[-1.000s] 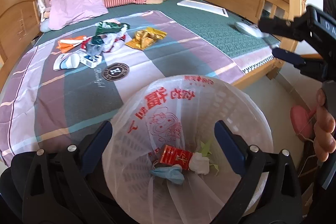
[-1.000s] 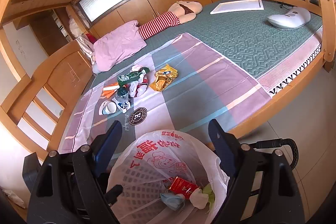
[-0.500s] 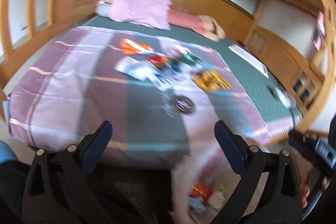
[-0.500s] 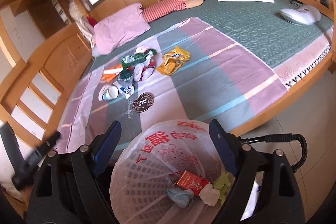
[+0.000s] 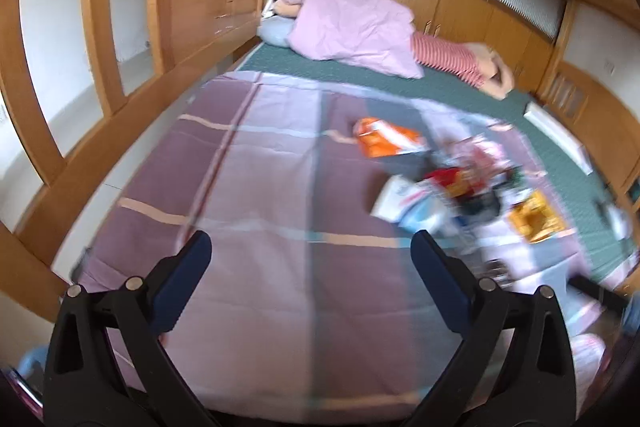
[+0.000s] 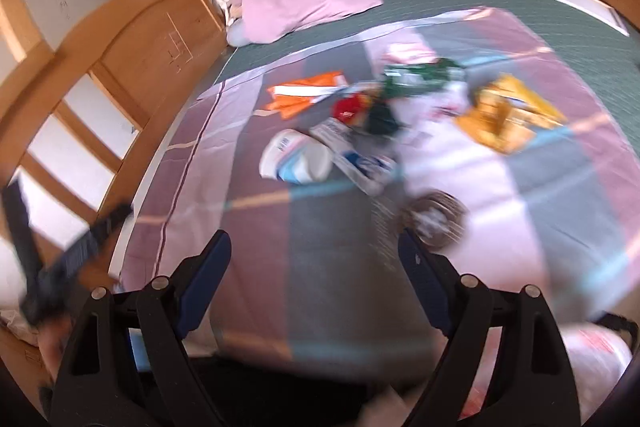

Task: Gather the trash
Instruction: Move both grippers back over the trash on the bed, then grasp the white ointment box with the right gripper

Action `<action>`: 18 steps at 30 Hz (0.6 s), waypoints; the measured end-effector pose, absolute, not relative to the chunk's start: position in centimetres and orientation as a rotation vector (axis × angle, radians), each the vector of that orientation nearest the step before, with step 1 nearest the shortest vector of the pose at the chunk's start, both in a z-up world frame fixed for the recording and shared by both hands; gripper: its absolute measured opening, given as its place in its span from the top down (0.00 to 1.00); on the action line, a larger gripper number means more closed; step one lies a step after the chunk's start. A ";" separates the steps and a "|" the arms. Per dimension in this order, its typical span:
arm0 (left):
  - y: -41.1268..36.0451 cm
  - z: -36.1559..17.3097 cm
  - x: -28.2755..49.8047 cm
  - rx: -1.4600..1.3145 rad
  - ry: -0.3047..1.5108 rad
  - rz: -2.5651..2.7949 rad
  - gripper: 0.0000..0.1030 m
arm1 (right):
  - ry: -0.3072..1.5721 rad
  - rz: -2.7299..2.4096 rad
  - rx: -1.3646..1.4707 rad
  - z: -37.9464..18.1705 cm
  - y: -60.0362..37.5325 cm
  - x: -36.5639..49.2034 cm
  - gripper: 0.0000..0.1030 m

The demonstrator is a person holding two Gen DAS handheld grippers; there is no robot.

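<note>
A heap of wrappers lies on the striped bedsheet [image 5: 248, 211]: an orange packet [image 5: 386, 141], a white and blue packet [image 5: 412, 205], a yellow packet [image 5: 534, 217]. The right wrist view shows the same orange packet [image 6: 306, 95], white and blue packet [image 6: 298, 159], a green wrapper [image 6: 416, 79] and the yellow packet [image 6: 504, 117]. My left gripper [image 5: 310, 259] is open over bare sheet, left of the heap. My right gripper [image 6: 314, 257] is open, nothing between its fingers, short of the heap. The bin's white liner [image 6: 596, 363] shows at the lower right.
A pink pillow [image 5: 352, 27] and a striped stuffed doll [image 5: 460, 61] lie at the bed's far end. A wooden headboard [image 5: 132, 39] runs along the left. A round dark badge [image 6: 434, 217] is printed on the sheet. The left gripper's body [image 6: 64, 259] shows blurred at left.
Both grippers have swung away from the lined bin toward the bed. The bin has dropped to the frame edges, and the wrapper heap is nearer. Both stay open.
</note>
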State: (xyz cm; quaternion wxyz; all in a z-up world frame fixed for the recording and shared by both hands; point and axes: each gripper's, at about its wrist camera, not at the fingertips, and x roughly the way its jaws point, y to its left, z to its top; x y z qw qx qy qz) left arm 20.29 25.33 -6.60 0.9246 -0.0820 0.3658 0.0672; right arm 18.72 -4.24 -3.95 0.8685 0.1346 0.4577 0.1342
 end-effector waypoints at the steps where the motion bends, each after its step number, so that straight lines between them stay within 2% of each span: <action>1: 26.1 -7.5 20.5 -0.160 0.796 0.191 0.04 | 0.960 0.281 0.279 -4.4 -3.2 20.2 0.19; 3: 27.6 -8.1 20.3 -0.221 0.851 0.224 0.04 | 0.963 0.273 0.256 -6.2 -0.4 24.9 0.19; 7: 29.9 -8.0 20.0 -0.344 0.817 0.225 0.04 | 0.993 0.150 0.228 -10.1 1.9 32.6 0.19; 11: 30.8 -8.5 20.3 -0.394 0.848 0.248 0.04 | 1.046 0.023 0.341 -13.7 1.5 37.7 0.19; 13: 31.2 -8.6 20.3 -0.436 0.850 0.247 0.04 | 1.055 0.019 0.370 -14.3 1.9 38.3 0.24; 15: 31.7 -8.6 20.2 -0.461 0.847 0.258 0.04 | 1.090 0.073 0.390 -14.8 2.9 38.3 0.34; 18: 32.5 -8.8 19.6 -0.514 0.834 0.290 0.04 | 1.123 0.140 0.330 -14.5 5.1 37.2 0.40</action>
